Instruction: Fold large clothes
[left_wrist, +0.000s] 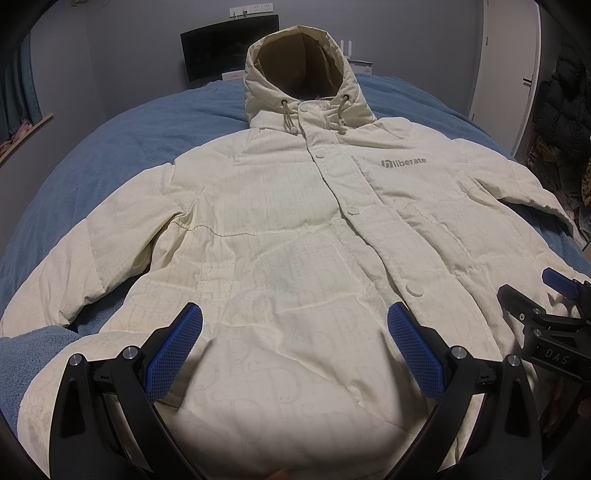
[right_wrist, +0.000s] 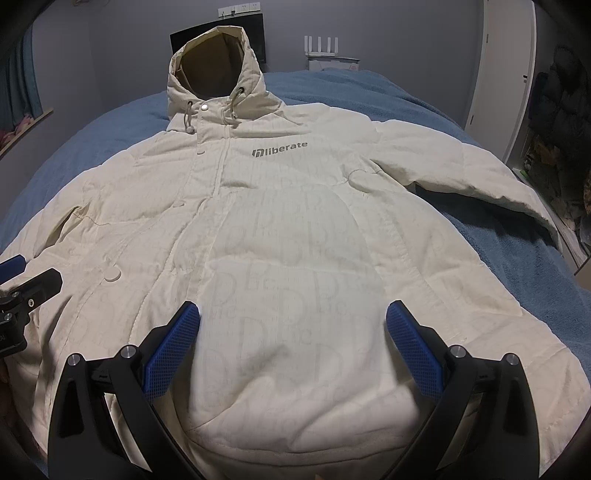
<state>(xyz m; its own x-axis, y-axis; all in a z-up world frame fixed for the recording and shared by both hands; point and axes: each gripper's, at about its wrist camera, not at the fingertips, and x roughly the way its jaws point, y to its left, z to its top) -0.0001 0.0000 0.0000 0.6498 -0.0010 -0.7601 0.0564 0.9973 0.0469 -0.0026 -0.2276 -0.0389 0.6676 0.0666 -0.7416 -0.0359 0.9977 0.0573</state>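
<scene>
A cream hooded puffer jacket (left_wrist: 288, 229) with a grey "liberate" logo lies front up, buttoned and spread flat on a blue blanket (left_wrist: 122, 147); it also shows in the right wrist view (right_wrist: 280, 236). Its hood points away and both sleeves lie out to the sides. My left gripper (left_wrist: 295, 325) is open over the jacket's lower left front, near the hem. My right gripper (right_wrist: 293, 325) is open over the lower right front. Each gripper shows at the edge of the other's view: the right one (left_wrist: 554, 295) and the left one (right_wrist: 22, 280). Neither holds cloth.
The blue blanket (right_wrist: 498, 236) covers a bed. A dark monitor (left_wrist: 221, 48) and a white router (right_wrist: 327, 46) stand beyond the hood. A white door (right_wrist: 506, 74) and dark hanging clothes (left_wrist: 565, 122) are at the right. A curtain (left_wrist: 22, 85) hangs at the left.
</scene>
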